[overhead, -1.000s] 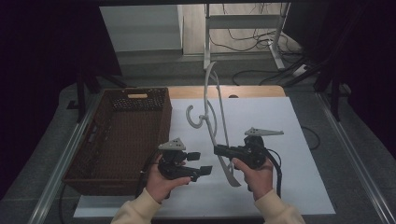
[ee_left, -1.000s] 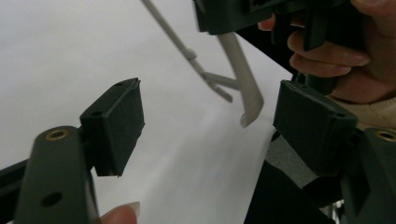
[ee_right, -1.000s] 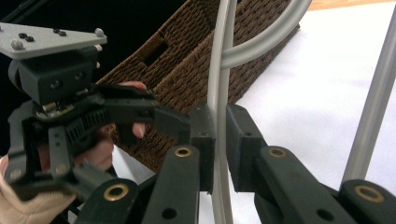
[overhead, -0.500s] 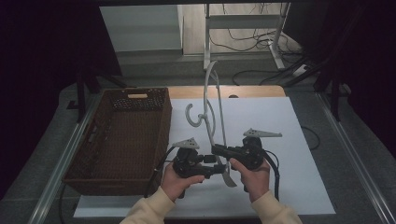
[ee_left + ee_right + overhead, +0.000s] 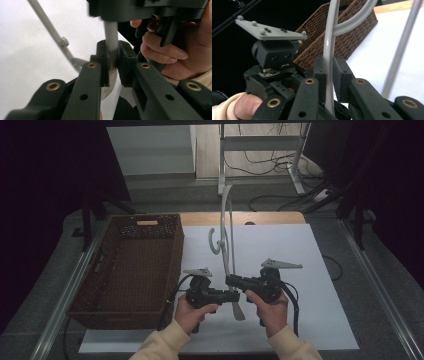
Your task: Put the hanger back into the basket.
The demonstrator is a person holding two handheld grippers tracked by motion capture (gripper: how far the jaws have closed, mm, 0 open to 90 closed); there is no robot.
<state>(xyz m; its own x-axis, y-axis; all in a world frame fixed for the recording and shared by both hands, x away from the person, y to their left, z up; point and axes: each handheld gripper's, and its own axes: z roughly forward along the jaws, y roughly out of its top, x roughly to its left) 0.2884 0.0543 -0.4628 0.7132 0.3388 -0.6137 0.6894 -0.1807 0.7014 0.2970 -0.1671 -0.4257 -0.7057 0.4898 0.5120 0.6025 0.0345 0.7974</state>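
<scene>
both tools point(image 5: 235, 295) point(image 5: 231, 280) clamp the grey hanger point(image 5: 226, 240).

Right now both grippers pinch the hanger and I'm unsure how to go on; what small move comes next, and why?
Probably swing the hanger left toward the basket: left gripper and right gripper both clamp its lower end, and it stands upright beside the open basket.

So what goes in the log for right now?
left hand-held gripper: just closed on hanger | right hand-held gripper: shut on hanger | basket: left of hanger
</scene>
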